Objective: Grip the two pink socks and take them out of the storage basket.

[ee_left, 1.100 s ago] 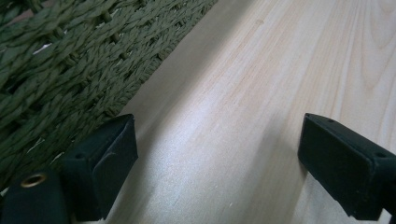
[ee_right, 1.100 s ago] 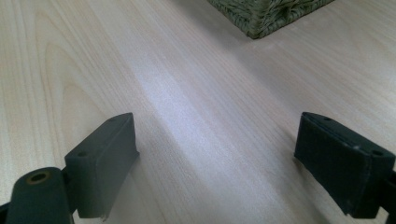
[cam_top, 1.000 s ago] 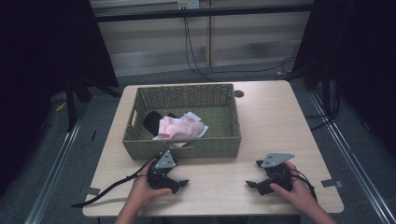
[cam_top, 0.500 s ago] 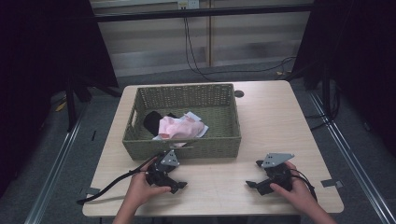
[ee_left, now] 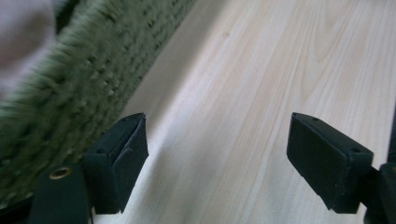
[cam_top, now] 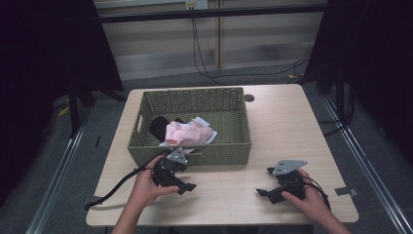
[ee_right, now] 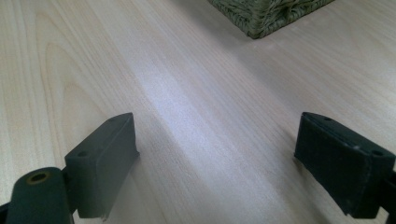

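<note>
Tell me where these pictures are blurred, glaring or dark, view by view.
High view: the table is evenly lit, the surroundings nearly black. Left gripper view: the basket wall is smeared and soft at close range, while the black pads stay sharp. Right gripper view: a pale band of glare crosses the wood; the basket corner at top is crisp.

From above, my table (cam_top: 287,126) is evenly lit from overhead while the room around it sinks into near black. Soft shadows sit under my hands. Along my left gripper (ee_left: 219,168) the basket (ee_left: 70,93) smears with motion blur and its near edge is out of focus. Along my right gripper (ee_right: 215,163) a pale sheen streaks the sharp wood grain.
</note>
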Tool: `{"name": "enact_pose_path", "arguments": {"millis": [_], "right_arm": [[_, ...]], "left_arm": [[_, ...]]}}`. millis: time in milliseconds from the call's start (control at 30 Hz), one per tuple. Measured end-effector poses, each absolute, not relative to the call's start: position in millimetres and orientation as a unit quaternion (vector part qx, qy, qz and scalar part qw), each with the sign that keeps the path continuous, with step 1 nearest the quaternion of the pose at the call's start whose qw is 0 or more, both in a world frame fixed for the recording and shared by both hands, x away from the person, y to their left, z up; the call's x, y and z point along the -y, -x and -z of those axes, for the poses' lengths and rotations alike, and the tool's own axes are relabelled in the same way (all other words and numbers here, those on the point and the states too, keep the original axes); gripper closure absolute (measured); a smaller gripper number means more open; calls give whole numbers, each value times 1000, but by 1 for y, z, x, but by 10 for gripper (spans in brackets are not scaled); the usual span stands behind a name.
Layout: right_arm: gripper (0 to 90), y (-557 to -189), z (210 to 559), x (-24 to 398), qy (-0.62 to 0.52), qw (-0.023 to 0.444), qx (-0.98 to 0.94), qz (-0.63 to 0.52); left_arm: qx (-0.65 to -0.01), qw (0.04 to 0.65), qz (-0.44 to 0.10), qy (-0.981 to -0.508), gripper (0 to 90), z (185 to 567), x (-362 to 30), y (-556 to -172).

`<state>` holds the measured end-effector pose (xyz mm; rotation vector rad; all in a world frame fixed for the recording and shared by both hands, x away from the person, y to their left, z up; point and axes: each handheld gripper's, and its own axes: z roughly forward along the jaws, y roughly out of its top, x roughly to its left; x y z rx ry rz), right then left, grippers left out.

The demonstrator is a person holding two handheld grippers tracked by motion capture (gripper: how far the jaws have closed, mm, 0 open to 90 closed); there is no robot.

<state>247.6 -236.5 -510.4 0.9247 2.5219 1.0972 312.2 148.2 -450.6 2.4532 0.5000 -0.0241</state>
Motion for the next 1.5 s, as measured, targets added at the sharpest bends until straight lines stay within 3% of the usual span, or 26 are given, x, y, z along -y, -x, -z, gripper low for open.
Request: {"name": "enact_pose_path", "arguments": {"millis": [1500], "right_arm": [[121,-248,510,237,-316,120,-863,-375]], "left_arm": [[-198,291,11,-936,257,363,-145,-348]]}}
